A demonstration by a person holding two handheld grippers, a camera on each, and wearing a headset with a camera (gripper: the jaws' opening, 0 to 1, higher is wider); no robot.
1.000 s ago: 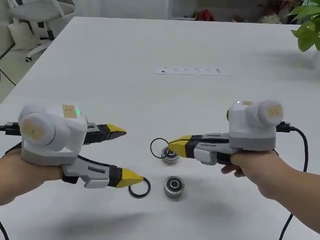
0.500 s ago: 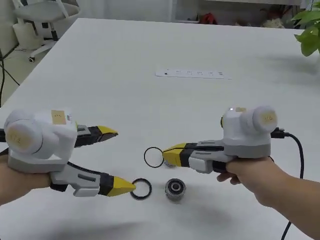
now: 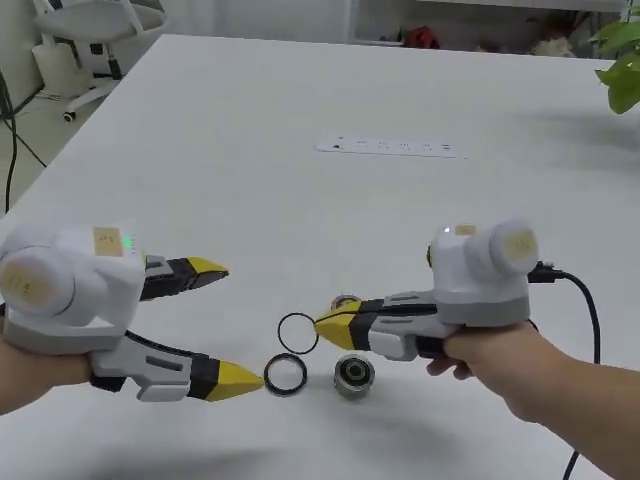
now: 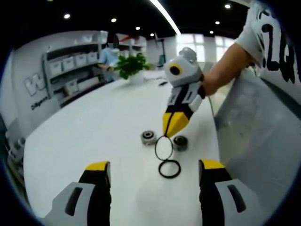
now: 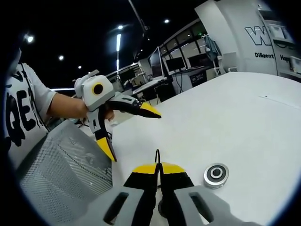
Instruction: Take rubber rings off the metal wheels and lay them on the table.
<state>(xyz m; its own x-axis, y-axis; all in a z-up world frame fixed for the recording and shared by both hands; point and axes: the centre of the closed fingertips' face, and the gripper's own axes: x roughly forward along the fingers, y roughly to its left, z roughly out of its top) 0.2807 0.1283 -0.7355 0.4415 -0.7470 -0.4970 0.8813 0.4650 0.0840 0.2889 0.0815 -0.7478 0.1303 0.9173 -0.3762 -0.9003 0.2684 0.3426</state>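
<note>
**Right gripper pinches a rubber ring; left gripper is spread wide beside it**

In the head view, a white table (image 3: 300,200) takes up most of the frame. The right gripper (image 3: 325,322) comes in from the lower right, held in a person's hand. Its yellow-tipped jaws are closed together on a thin black rubber ring (image 3: 298,333). The ring sticks out from the tips toward the centre of the frame, and whether it touches the table cannot be told.

Just below it, a second ring (image 3: 285,374) lies flat on the table. To the right of that ring stands a metal wheel (image 3: 353,373). Another wheel (image 3: 345,301) peeks out from behind the right gripper's jaws.

The left gripper (image 3: 222,323) sits at the lower left with its jaws far apart and nothing between them. Its lower tip is just beside the flat ring.

A white power strip (image 3: 390,146) lies well apart, toward the top centre. Leaves of a plant (image 3: 625,70) show at the upper right edge.

In the left gripper view, the pinched ring hangs from the other gripper's closed tips in mid-frame, with the flat ring directly beneath it and a wheel on either side. In the right gripper view, the ring appears edge-on as a thin dark line rising from the closed jaws.
</note>
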